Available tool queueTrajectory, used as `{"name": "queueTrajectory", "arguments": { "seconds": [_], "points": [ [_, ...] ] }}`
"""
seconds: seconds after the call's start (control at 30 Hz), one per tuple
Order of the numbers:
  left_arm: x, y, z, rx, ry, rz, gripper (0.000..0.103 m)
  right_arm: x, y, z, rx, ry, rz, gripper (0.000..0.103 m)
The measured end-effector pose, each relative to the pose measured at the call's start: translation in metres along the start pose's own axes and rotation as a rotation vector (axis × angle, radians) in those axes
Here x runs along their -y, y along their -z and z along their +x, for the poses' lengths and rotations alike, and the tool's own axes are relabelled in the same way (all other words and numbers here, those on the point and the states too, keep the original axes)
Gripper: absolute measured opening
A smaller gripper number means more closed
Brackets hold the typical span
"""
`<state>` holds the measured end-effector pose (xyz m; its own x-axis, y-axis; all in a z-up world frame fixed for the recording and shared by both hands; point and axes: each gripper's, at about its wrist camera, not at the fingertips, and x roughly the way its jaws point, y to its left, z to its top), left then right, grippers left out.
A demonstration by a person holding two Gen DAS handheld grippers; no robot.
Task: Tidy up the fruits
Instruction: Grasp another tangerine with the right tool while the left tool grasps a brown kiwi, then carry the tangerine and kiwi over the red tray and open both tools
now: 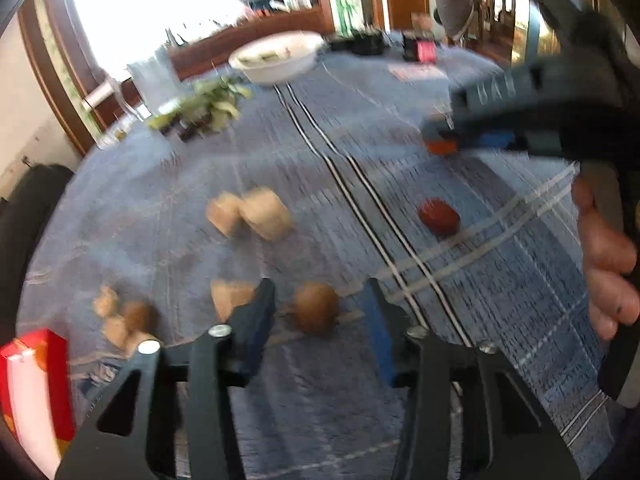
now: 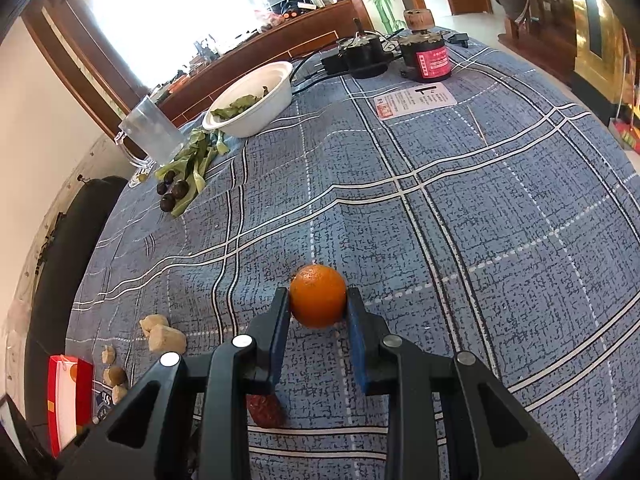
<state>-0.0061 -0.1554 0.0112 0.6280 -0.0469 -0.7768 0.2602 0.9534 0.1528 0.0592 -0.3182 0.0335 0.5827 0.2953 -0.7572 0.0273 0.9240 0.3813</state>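
In the right wrist view my right gripper [image 2: 318,305] is shut on an orange [image 2: 318,288] that rests on the blue checked tablecloth [image 2: 460,220]; both blue pads touch its sides. The left wrist view shows that same gripper from the side at the upper right, with the orange [image 1: 440,146] in its tips. My left gripper [image 1: 318,300] hangs open around a brown kiwi [image 1: 316,308], with a gap on each side of the fruit. A dark red fruit [image 1: 438,216] lies to the right of it, and shows under the right gripper [image 2: 266,410] too.
Tan chunks [image 1: 250,212] and more small brown and tan pieces [image 1: 124,320] lie left of the kiwi. A red box [image 1: 32,392] stands at the near left edge. Far off are a white bowl [image 2: 256,100], greens with dark fruits [image 2: 180,184], a clear jug [image 2: 150,132] and jars [image 2: 424,56]. A person's hand [image 1: 608,272] holds the right gripper.
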Motion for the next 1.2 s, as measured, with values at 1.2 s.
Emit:
{"name": "queueTrajectory", "arguments": {
  "seconds": [1.2],
  "points": [
    [-0.196, 0.105, -0.194, 0.292, -0.161, -0.396, 0.025, -0.167, 0.075, -0.057, 0.023, -0.356, -0.209, 0.026]
  ]
}}
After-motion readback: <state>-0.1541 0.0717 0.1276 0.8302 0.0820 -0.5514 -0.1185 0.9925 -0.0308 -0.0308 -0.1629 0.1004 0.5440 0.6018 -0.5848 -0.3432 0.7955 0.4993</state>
